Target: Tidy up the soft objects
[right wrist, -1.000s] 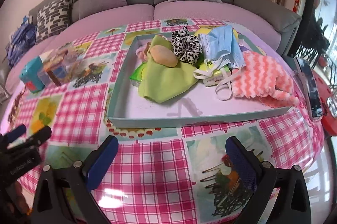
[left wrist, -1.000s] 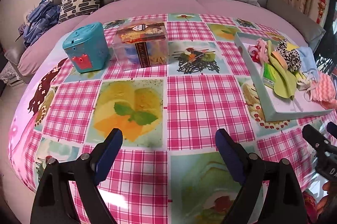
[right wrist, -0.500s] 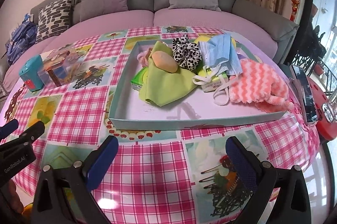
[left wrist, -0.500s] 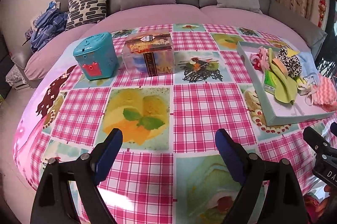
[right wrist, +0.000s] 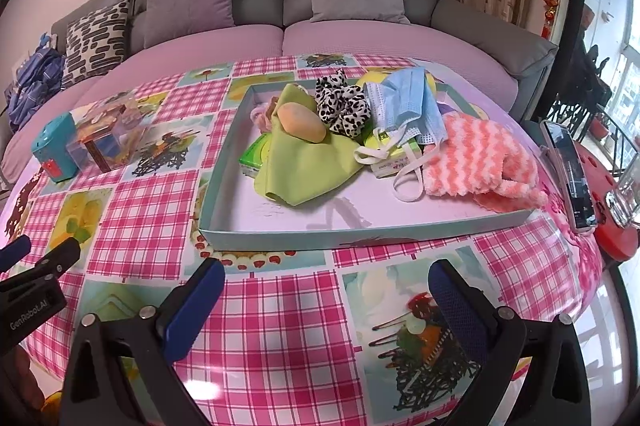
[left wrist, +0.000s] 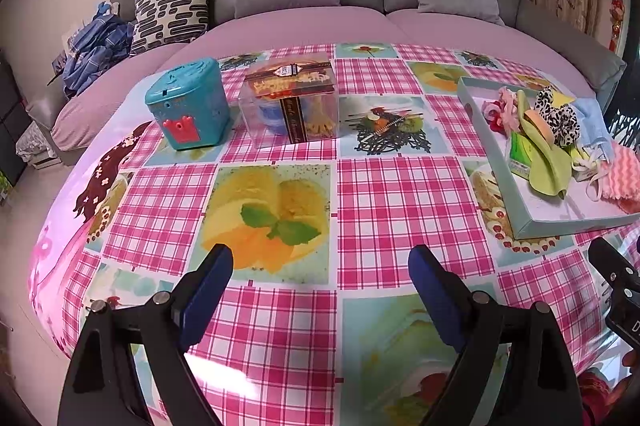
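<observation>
Both grippers have backed off and risen; left gripper [left wrist: 320, 266] and right gripper [right wrist: 326, 280] gape wide, empty. Soft pile sits jumbled in tray [right wrist: 224, 161]. Either stage fits; any grab should pinch one item only.

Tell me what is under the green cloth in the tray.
A green packet sticks out from under the green cloth at its left edge, on the tray floor. The rest beneath is covered. An orange-yellow soft piece lies on top.
</observation>
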